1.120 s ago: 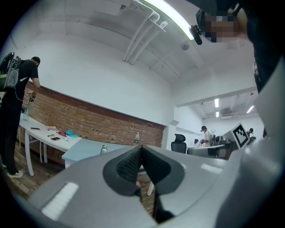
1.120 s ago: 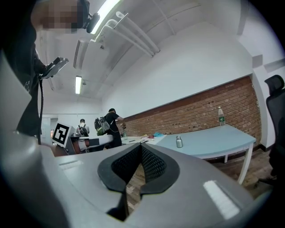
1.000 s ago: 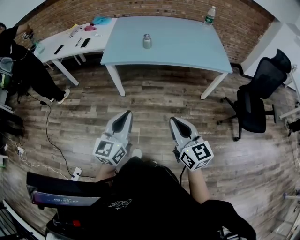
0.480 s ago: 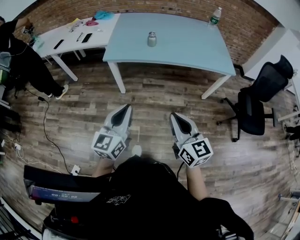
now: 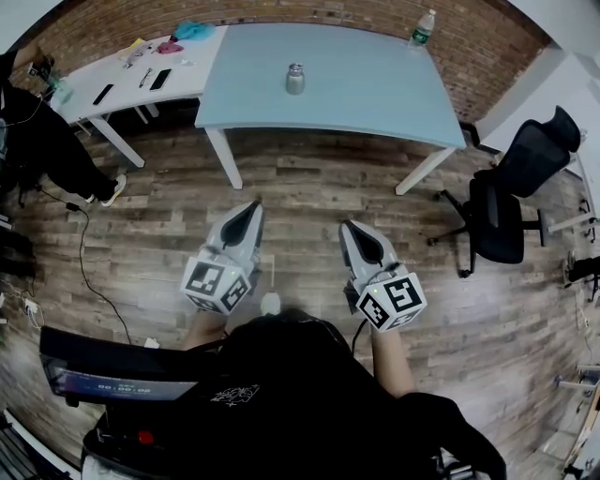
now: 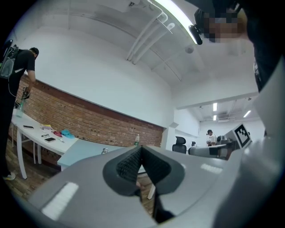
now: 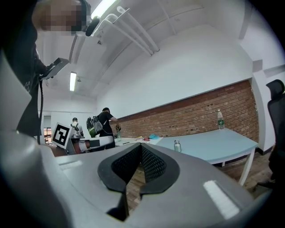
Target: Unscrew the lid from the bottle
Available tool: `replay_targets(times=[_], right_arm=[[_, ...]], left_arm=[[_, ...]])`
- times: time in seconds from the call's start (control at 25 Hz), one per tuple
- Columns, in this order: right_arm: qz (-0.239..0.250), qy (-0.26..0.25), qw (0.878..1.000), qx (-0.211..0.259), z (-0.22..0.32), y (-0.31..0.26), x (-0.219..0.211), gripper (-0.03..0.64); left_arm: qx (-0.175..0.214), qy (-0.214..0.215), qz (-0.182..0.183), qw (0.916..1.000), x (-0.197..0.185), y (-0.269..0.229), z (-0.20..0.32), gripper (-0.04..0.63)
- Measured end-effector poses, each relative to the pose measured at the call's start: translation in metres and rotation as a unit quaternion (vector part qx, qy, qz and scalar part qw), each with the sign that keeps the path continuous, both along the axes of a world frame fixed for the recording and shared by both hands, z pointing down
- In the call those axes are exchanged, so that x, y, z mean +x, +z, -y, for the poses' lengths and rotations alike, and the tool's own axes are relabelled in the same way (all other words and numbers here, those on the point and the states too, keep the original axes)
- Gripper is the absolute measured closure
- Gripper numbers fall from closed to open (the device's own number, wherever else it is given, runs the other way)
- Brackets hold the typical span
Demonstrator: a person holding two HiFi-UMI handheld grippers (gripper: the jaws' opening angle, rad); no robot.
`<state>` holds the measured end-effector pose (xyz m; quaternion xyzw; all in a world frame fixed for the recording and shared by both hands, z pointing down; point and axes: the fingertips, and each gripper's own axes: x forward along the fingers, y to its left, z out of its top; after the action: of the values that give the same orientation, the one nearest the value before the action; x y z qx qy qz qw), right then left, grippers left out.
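A small silvery bottle with a lid [image 5: 294,80] stands upright on the light blue table [image 5: 375,103], well away from both grippers. It also shows far off in the left gripper view [image 6: 105,151] and the right gripper view [image 7: 177,145]. A clear plastic water bottle [image 5: 423,28] stands at the table's far right corner. My left gripper [image 5: 251,211] and right gripper [image 5: 349,231] hover side by side over the wooden floor and point at the table. Both are shut with nothing between the jaws.
A white table [image 5: 103,94] with phones and small items adjoins the blue one on the left, with a person in black [image 5: 37,141] beside it. A black office chair [image 5: 511,202] stands at the right. A cable [image 5: 89,272] runs across the floor at the left.
Both grippers have edged a little forward towards the blue table, still shut and empty. The bottle on the table has not moved.
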<state>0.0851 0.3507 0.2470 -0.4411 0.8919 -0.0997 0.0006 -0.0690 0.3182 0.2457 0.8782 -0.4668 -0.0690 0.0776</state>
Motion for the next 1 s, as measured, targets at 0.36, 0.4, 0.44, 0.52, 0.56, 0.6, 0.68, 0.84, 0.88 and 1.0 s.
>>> replay_targets(times=[0.36, 0.4, 0.44, 0.52, 0.56, 0.6, 0.68, 0.84, 0.88, 1.0], right_arm=[[-0.001, 0.016, 1.0, 0.0, 0.02, 0.0, -0.01, 0.615], [-0.002, 0.017, 1.0, 0.001, 0.02, 0.0, -0.012, 0.615], [-0.002, 0.017, 1.0, 0.002, 0.021, -0.001, -0.013, 0.615], [-0.004, 0.019, 1.0, 0.004, 0.022, -0.001, -0.016, 0.615], [-0.005, 0.02, 1.0, 0.003, 0.024, -0.001, -0.02, 0.615], [-0.007, 0.021, 1.0, 0.002, 0.028, -0.002, -0.025, 0.615], [-0.011, 0.025, 1.0, -0.002, 0.038, -0.006, -0.037, 0.615], [-0.021, 0.035, 0.999, -0.009, 0.056, -0.012, -0.05, 0.615], [-0.023, 0.036, 0.999, -0.009, 0.057, -0.012, -0.051, 0.615], [-0.021, 0.039, 0.999, -0.004, 0.053, -0.009, -0.051, 0.615]], left_arm=[[-0.005, 0.014, -0.008, 0.9999, -0.011, 0.002, 0.026, 0.595], [-0.003, 0.014, -0.007, 0.9999, -0.013, 0.002, 0.028, 0.595], [-0.002, 0.016, -0.006, 0.9999, -0.014, 0.002, 0.029, 0.595], [-0.002, 0.02, -0.004, 0.9998, -0.016, 0.002, 0.031, 0.595], [-0.003, 0.022, -0.004, 0.9998, -0.019, 0.002, 0.033, 0.595], [-0.004, 0.023, -0.004, 0.9997, -0.023, 0.002, 0.036, 0.595], [-0.009, 0.027, -0.008, 0.9996, -0.035, 0.0, 0.047, 0.595], [-0.011, 0.032, -0.013, 0.9993, -0.05, -0.007, 0.067, 0.595], [-0.01, 0.033, -0.014, 0.9993, -0.052, -0.008, 0.069, 0.595], [-0.005, 0.035, -0.019, 0.9992, -0.053, -0.007, 0.068, 0.595]])
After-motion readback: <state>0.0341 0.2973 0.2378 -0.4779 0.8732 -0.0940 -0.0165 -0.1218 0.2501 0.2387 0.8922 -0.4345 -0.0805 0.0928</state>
